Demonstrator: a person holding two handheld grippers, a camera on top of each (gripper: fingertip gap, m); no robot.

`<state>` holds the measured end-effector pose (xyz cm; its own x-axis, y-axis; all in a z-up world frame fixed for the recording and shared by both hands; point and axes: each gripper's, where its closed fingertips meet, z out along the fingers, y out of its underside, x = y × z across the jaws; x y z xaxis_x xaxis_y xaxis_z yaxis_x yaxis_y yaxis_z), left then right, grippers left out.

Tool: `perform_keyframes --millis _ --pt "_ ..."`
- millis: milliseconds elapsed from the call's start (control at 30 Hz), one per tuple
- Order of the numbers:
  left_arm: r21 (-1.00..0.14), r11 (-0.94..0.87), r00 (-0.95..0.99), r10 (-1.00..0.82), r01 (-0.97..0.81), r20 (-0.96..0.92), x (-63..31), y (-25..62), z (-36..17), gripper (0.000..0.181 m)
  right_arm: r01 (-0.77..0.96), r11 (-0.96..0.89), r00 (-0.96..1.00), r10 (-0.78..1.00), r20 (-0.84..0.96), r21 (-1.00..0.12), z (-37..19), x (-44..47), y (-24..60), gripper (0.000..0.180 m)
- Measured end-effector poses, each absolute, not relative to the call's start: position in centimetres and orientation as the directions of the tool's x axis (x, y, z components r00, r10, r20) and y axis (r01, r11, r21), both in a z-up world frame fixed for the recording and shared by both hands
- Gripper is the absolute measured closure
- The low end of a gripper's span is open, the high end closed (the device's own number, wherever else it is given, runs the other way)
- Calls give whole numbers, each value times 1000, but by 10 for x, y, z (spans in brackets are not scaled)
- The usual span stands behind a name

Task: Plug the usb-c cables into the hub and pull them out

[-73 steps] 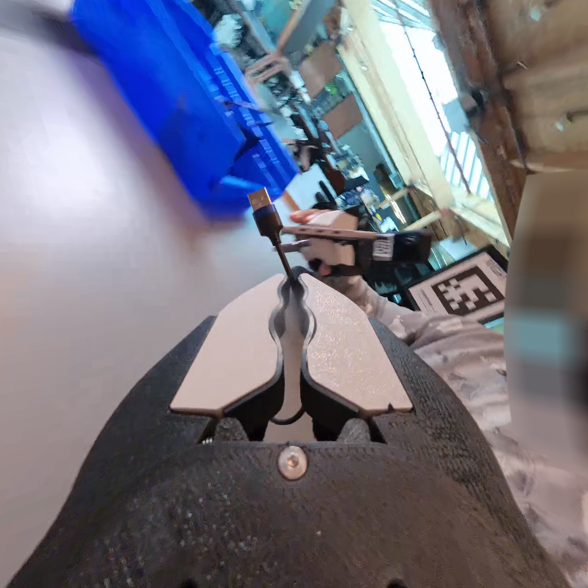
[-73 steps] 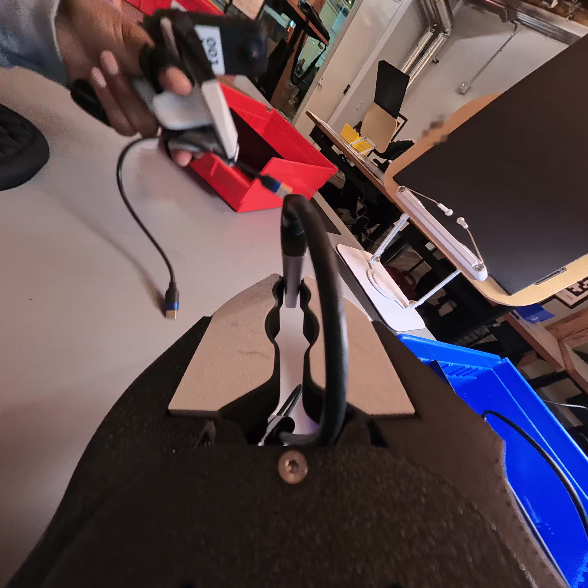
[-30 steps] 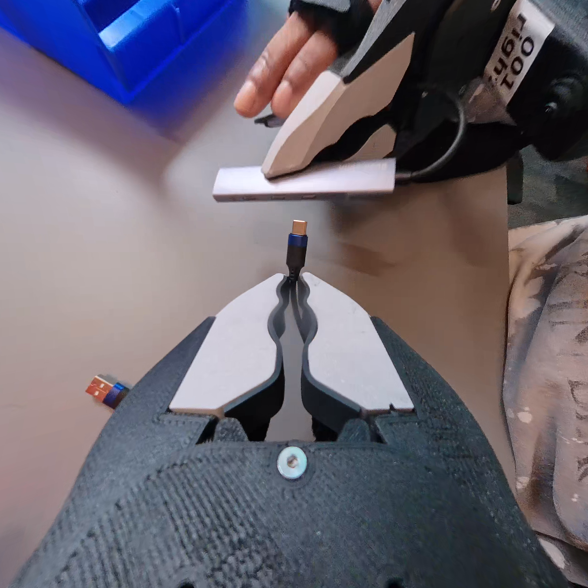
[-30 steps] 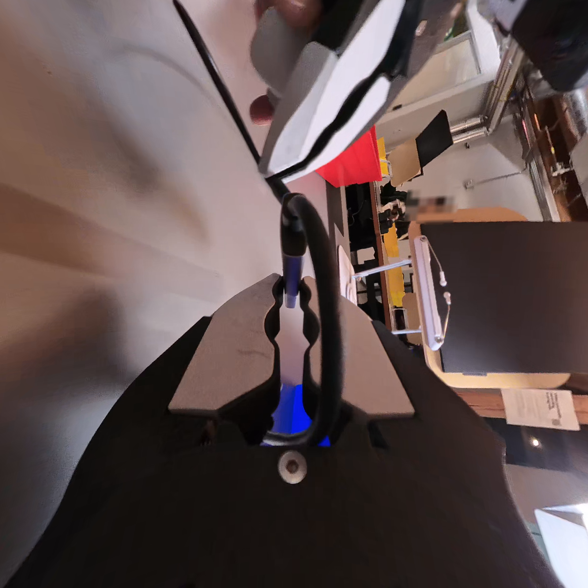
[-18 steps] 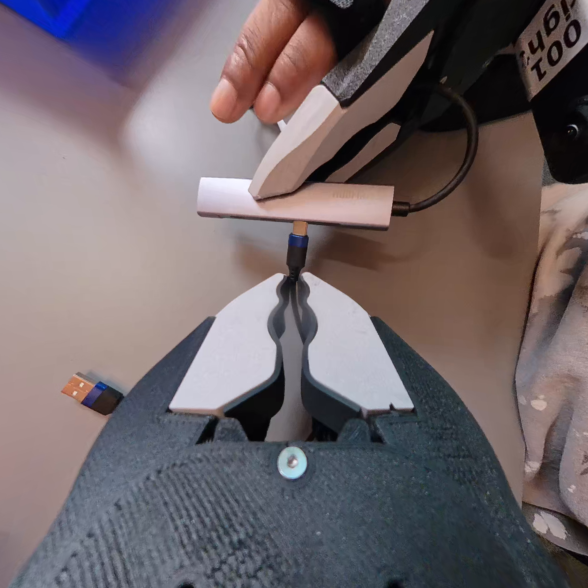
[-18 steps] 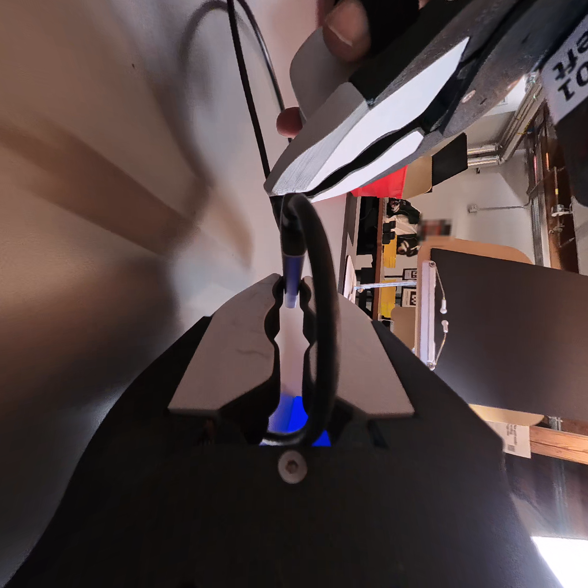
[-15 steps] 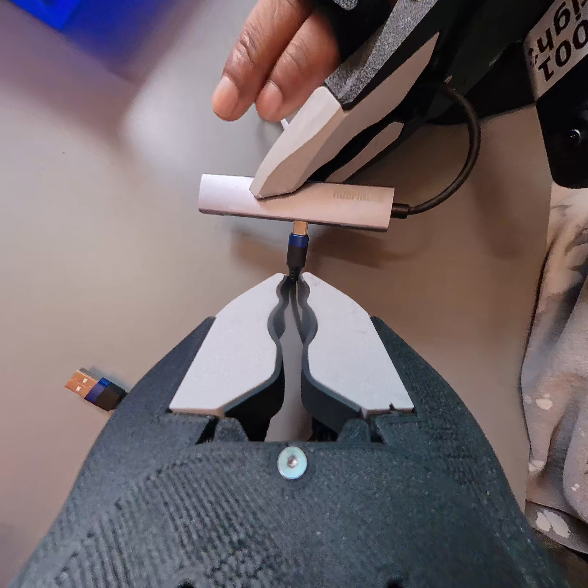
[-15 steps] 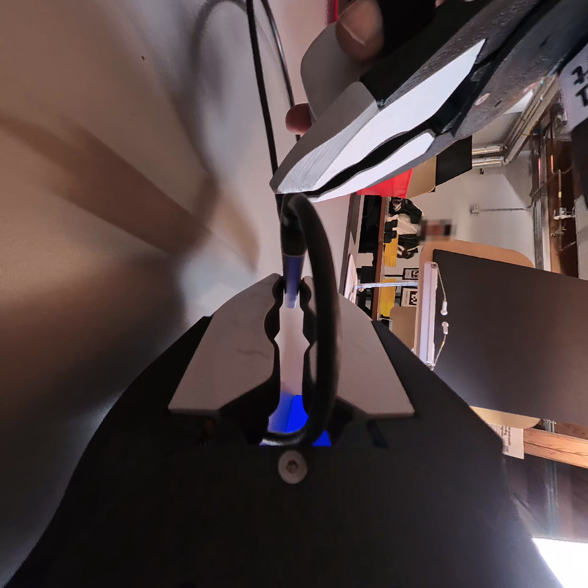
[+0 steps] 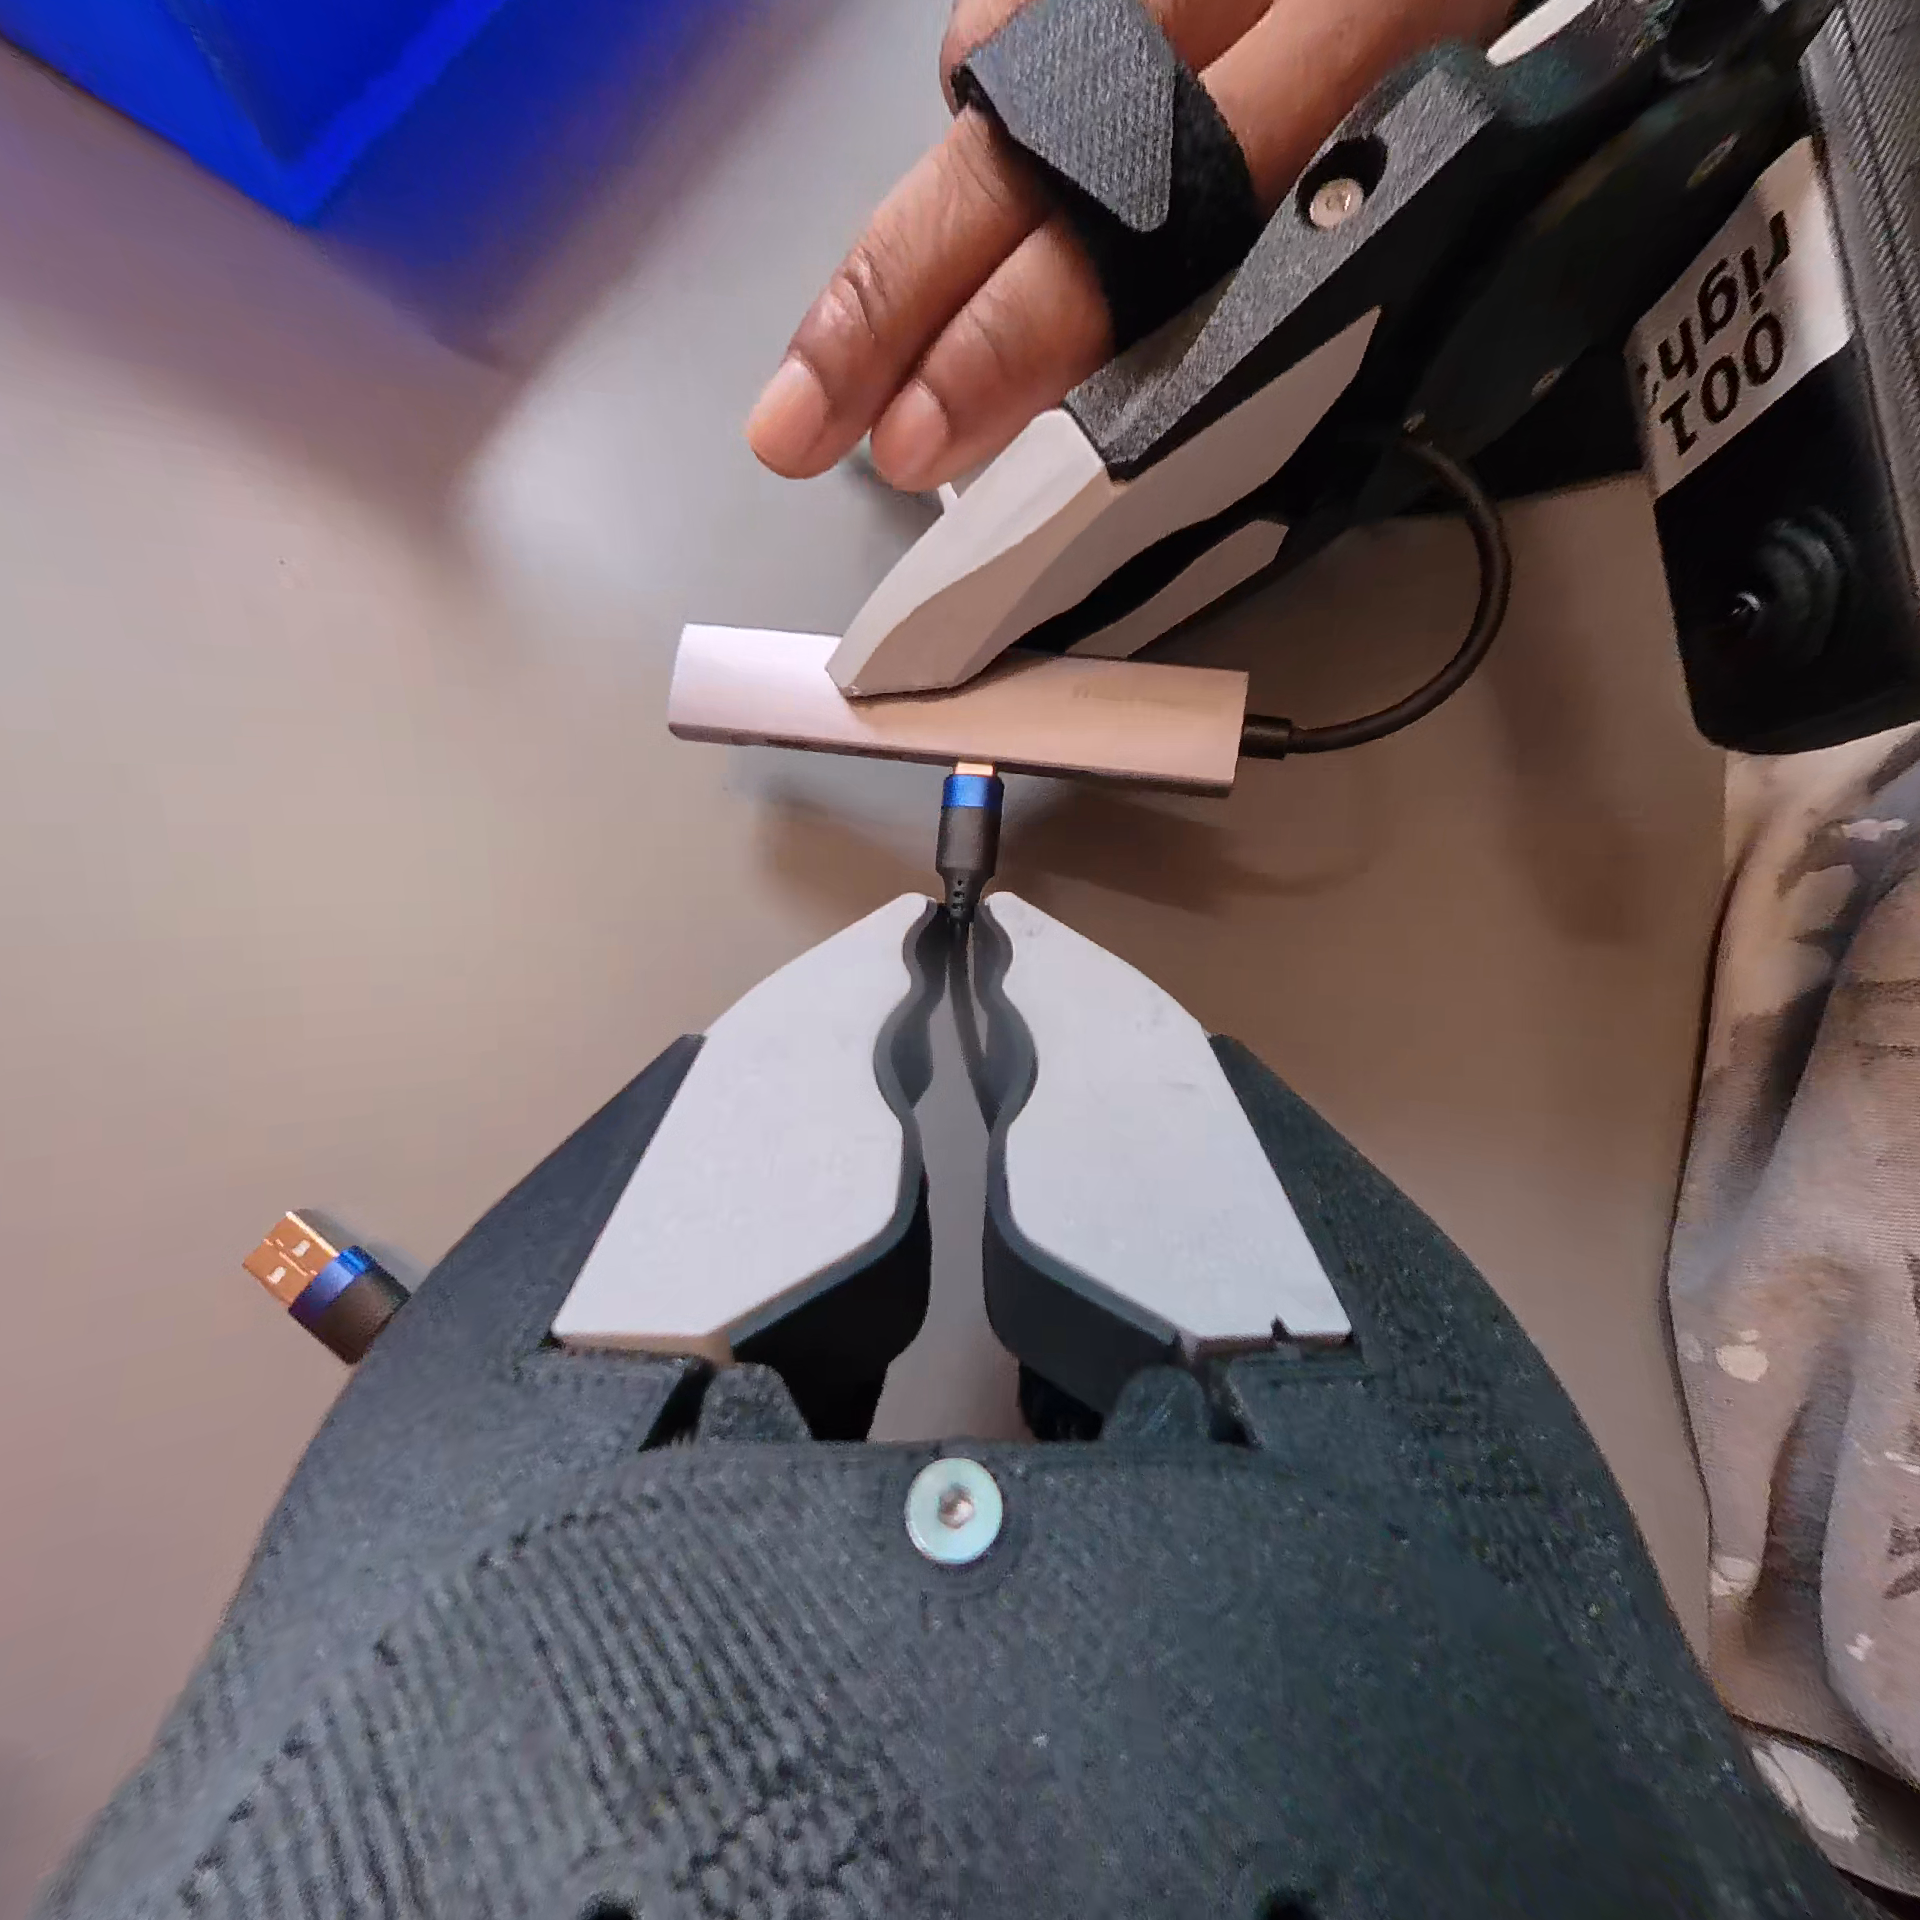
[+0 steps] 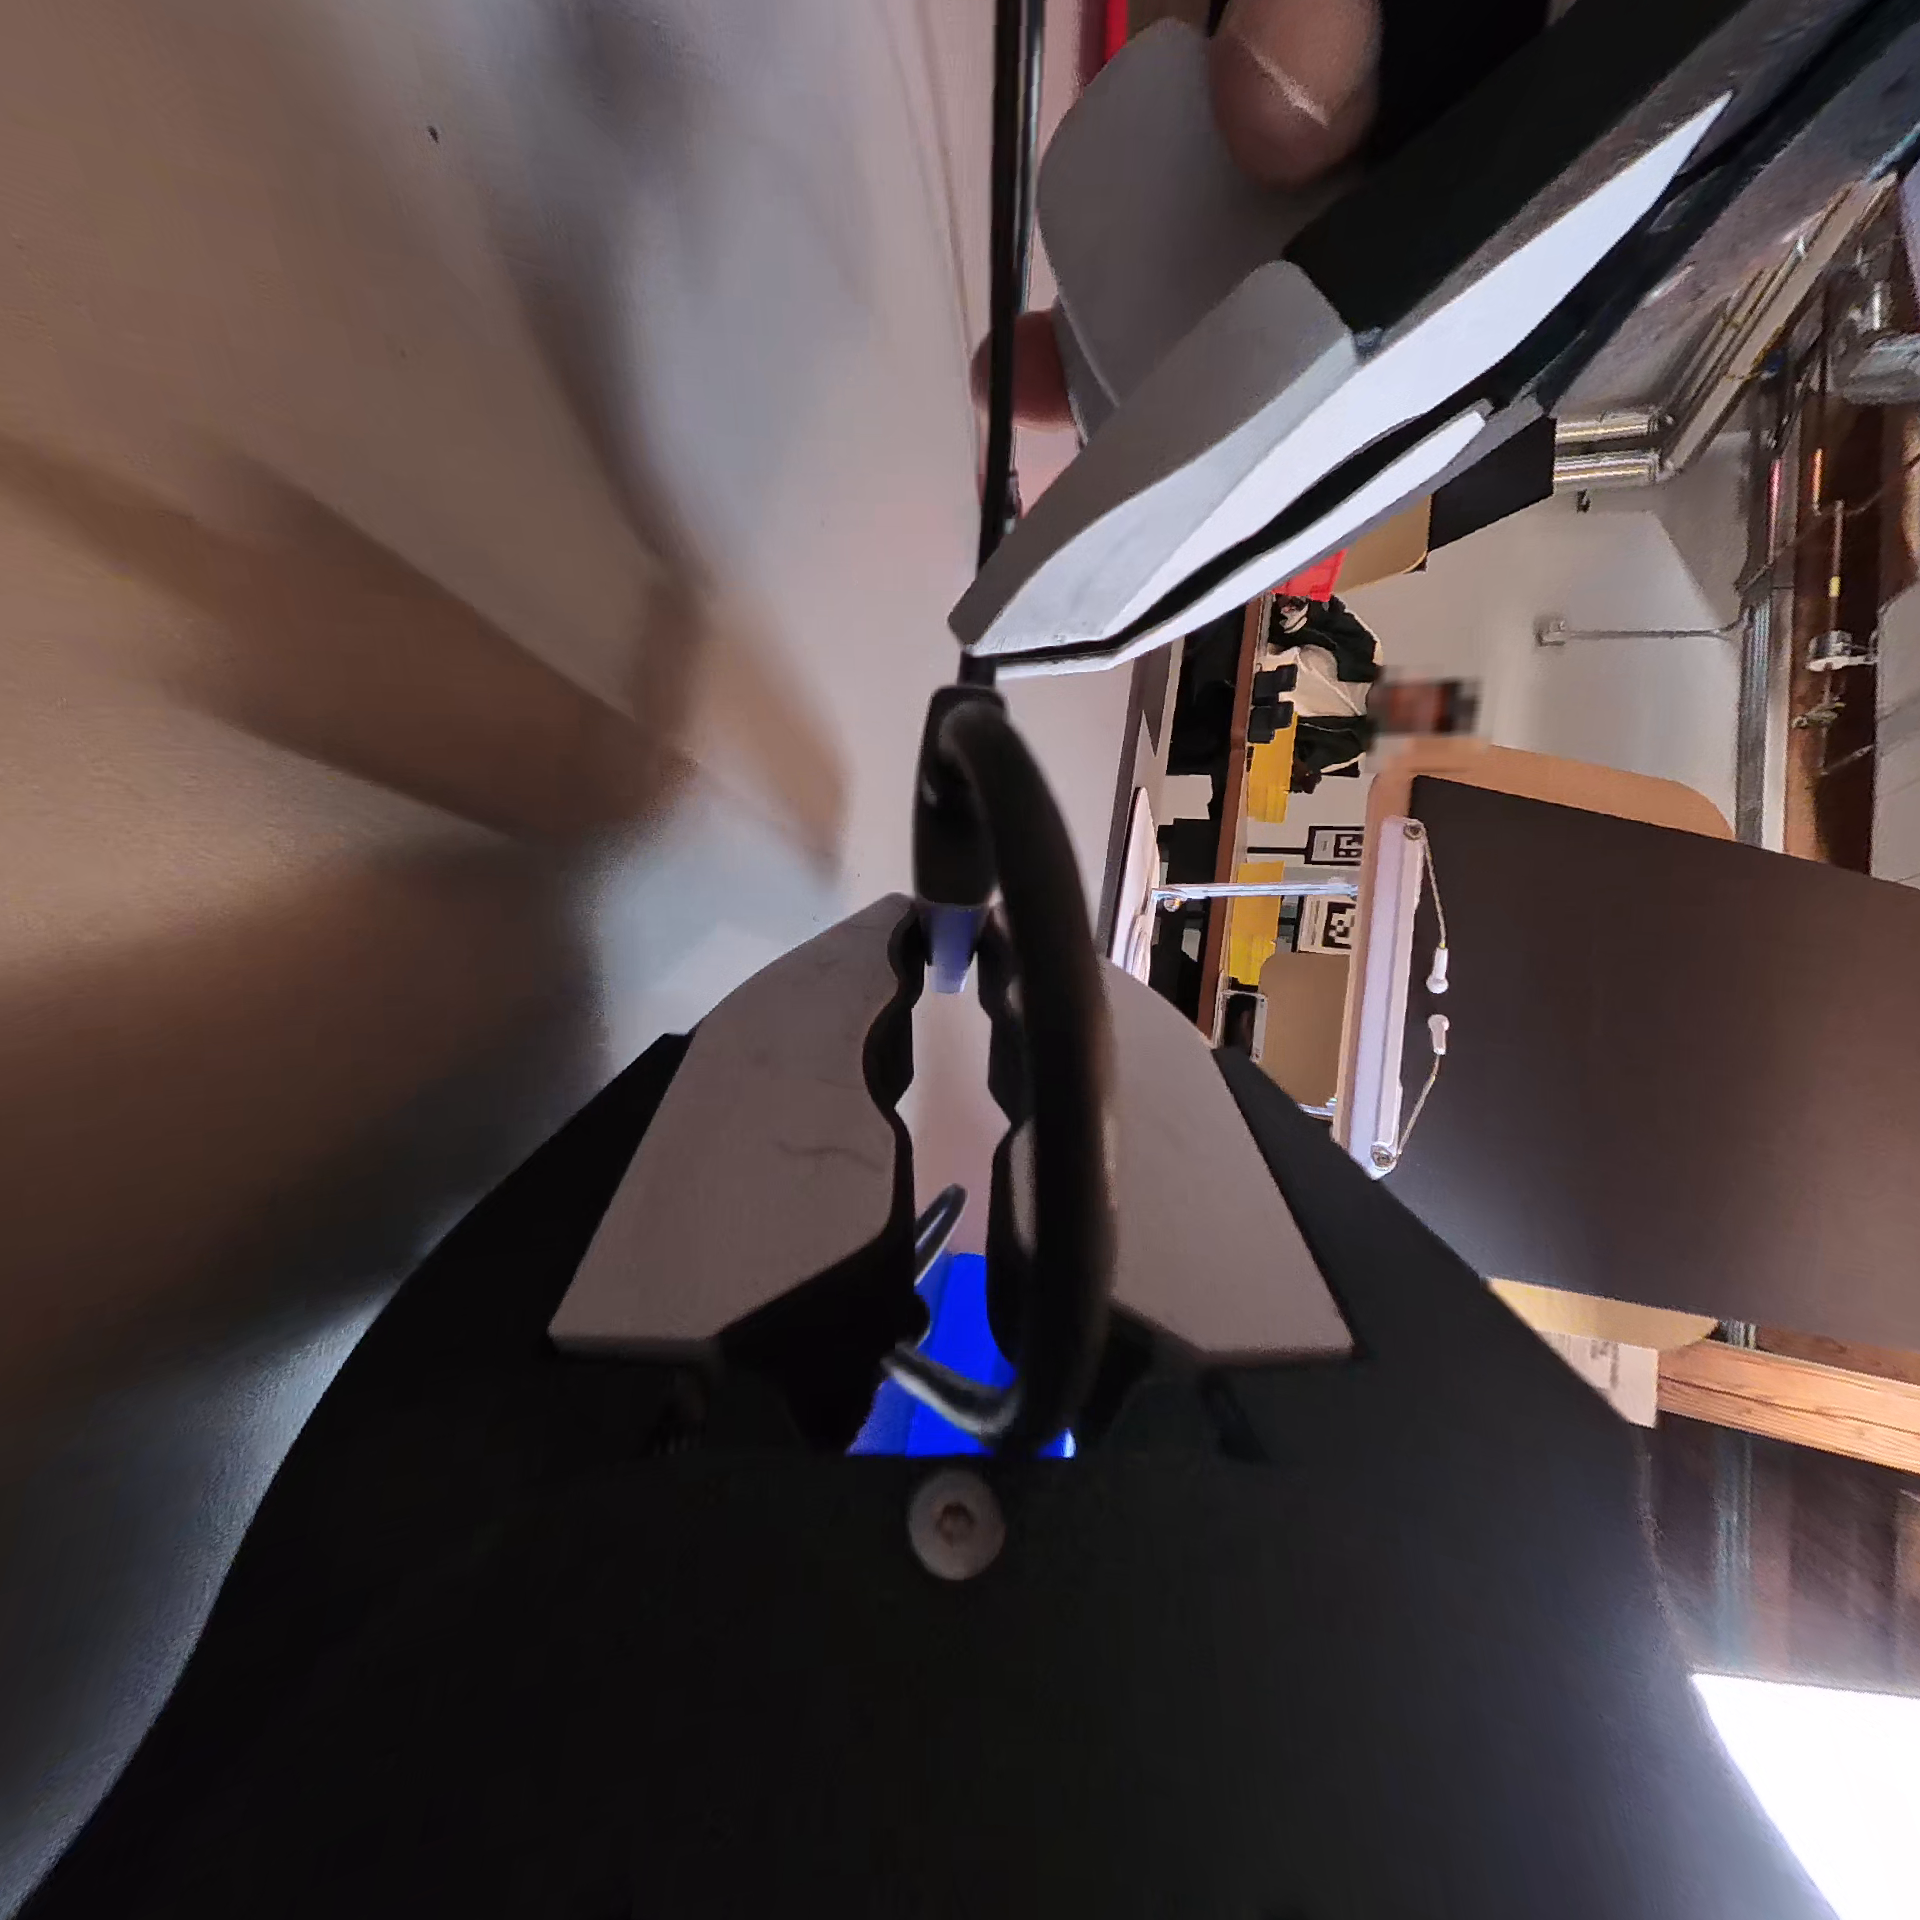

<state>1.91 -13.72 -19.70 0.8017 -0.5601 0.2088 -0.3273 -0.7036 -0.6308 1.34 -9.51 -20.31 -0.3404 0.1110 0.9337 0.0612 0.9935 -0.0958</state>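
Note:
In the left wrist view my left gripper (image 9: 961,904) is shut on a thin black cable just behind its USB-C plug (image 9: 966,821), which has a blue collar. The plug's gold tip sits mostly inside a port on the near edge of the slim grey hub (image 9: 1091,732). My right gripper (image 9: 868,675) comes in from the upper right and is shut on the hub, holding it above the table. In the right wrist view the right gripper (image 10: 951,914) pinches the hub (image 10: 954,940) end-on, and the hub's own thick black lead (image 10: 1049,935) loops over one finger. The left gripper (image 10: 1195,551) shows above it.
The cable's other end, a USB-A plug (image 9: 312,1283), hangs at the lower left. A blue bin (image 9: 260,83) stands on the grey table (image 9: 312,727) at the far left. A person's hand (image 9: 935,343) and patterned clothing (image 9: 1818,1143) are at the right. A black board (image 10: 1662,1039) stands behind. My right fingertips sit around 5 cm from my left ones.
The USB-C plug has closed the gap to the hub and its tip has gone into the port. Both grippers have drawn together and stayed shut.

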Motion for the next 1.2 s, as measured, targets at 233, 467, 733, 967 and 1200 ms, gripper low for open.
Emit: perform_keyframes --millis 233,467,733,967,1200 --pt "-641 -707 798 -553 -297 240 23 -137 -199 176 95 993 -324 100 941 -73 -202 12 -92 171" --pt "-670 -705 793 -535 -231 290 24 -134 -194 176 113 992 -327 85 941 -50 -201 14 -90 171" --pt "-701 -690 751 -557 -182 354 30 -136 -186 176 57 994 -299 102 949 -89 -193 20 -96 171" --pt "-736 -659 755 -559 -153 343 28 -133 -181 176 74 985 -292 170 941 -155 -188 22 -94 171" --pt "-892 -451 843 -485 -13 233 -43 -134 -100 163 80 953 -195 301 933 -291 -158 25 -83 170"
